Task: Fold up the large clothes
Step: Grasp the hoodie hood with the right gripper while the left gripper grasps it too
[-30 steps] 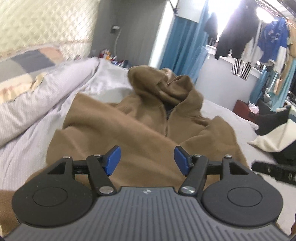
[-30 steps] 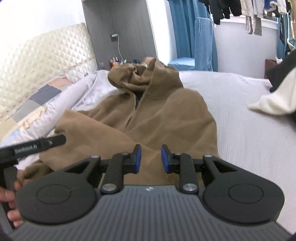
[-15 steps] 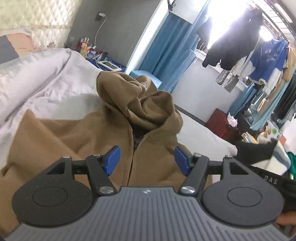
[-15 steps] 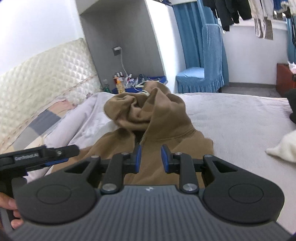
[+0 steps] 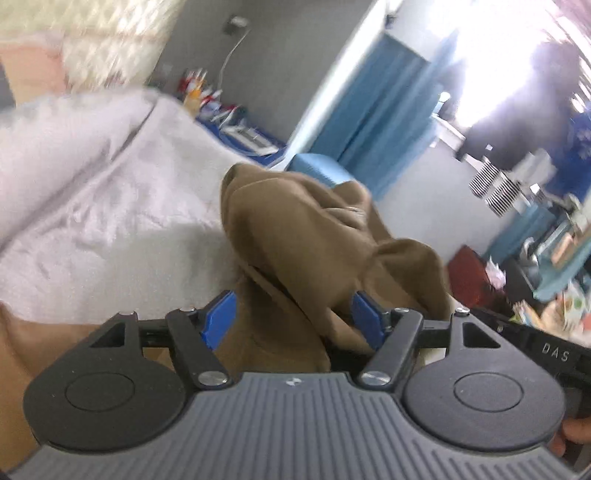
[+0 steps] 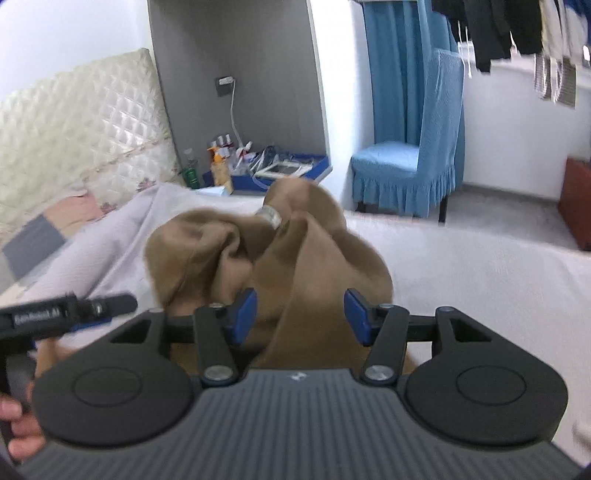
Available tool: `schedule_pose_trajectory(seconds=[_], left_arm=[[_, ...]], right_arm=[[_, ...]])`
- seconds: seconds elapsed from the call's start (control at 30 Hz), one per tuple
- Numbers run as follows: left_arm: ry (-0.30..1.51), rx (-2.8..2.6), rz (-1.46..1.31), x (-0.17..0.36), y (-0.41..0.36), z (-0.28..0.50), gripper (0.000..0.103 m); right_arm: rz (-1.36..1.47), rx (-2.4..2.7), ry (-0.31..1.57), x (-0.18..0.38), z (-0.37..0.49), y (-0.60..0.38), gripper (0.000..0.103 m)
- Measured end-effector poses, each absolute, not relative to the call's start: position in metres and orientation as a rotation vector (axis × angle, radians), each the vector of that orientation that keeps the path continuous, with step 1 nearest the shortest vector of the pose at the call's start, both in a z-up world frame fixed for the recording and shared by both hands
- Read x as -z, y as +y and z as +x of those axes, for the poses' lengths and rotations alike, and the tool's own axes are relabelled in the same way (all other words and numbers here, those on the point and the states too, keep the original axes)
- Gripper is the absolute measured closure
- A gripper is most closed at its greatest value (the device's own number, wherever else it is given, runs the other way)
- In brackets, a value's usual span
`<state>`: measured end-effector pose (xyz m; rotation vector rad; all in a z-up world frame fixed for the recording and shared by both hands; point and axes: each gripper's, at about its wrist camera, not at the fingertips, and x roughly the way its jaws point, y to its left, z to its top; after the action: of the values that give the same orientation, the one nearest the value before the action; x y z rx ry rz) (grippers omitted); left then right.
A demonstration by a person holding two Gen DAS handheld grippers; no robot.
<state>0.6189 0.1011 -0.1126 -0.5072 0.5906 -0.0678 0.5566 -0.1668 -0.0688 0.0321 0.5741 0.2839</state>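
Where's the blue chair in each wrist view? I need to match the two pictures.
Left wrist: blue chair, only its seat showing, upper centre, just behind the brown hoodie.
Right wrist: blue chair, whole, upper right of centre, beyond the bed.
Shared landmark: the hoodie's bunched hood.

Hoodie bunched on bed, both grippers just short of its hood.

The hoodie [image 6: 295,266] lies on the bed [image 6: 480,280], hood end toward the far edge, a rumpled quilt [image 5: 92,206] to its left in both views. The right gripper [image 6: 300,315] sits before the hood, jaws opening, cloth between them but clear of the pads; the left gripper [image 5: 293,319] likewise, jaws opening, hood folds between. In the right wrist view the left tool shows at the left edge. Behind the bed: a headboard [image 6: 74,129] at left, a cluttered nightstand [image 6: 258,168] centre, a chair [image 6: 406,173] right of it, hanging clothes [image 6: 517,29] at upper right.
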Motion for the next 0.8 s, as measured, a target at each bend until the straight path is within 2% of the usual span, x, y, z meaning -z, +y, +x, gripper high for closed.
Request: schedule_pose_trajectory(seconds=[0.23,0.37,0.4,0.5,0.53,0.67,0.8], left_arm=[[0.573,0.025,-0.576,0.146,0.125,0.682,0.029],[0.607,0.010,-0.618,0.163,0.122,0.712,0.027],[0.620,-0.001,-0.602,0.164,0.119,0.719,0.030],[0.641,-0.013,-0.512,0.160,0.107,0.732,0.062],[0.661,-0.036,-0.477,0.156,0.102,0.734,0.072],[0.689,-0.051,-0.438,0.142,0.101,0.730,0.088],[0.670,-0.062,-0.422,0.114,0.100,0.696,0.090]], right_arm=[[0.004,-0.248,0.539,0.087,0.622,-0.147,0.050],[0.099,-0.203,0.594,0.106,0.650,-0.157,0.066],[0.095,-0.192,0.604,0.110,0.654,-0.156,0.074],[0.047,-0.173,0.590,0.112,0.653,-0.150,0.091],[0.029,-0.171,0.577,0.110,0.651,-0.147,0.093],[-0.018,-0.186,0.526,0.090,0.635,-0.143,0.095],[-0.048,-0.199,0.440,0.060,0.597,-0.145,0.095]])
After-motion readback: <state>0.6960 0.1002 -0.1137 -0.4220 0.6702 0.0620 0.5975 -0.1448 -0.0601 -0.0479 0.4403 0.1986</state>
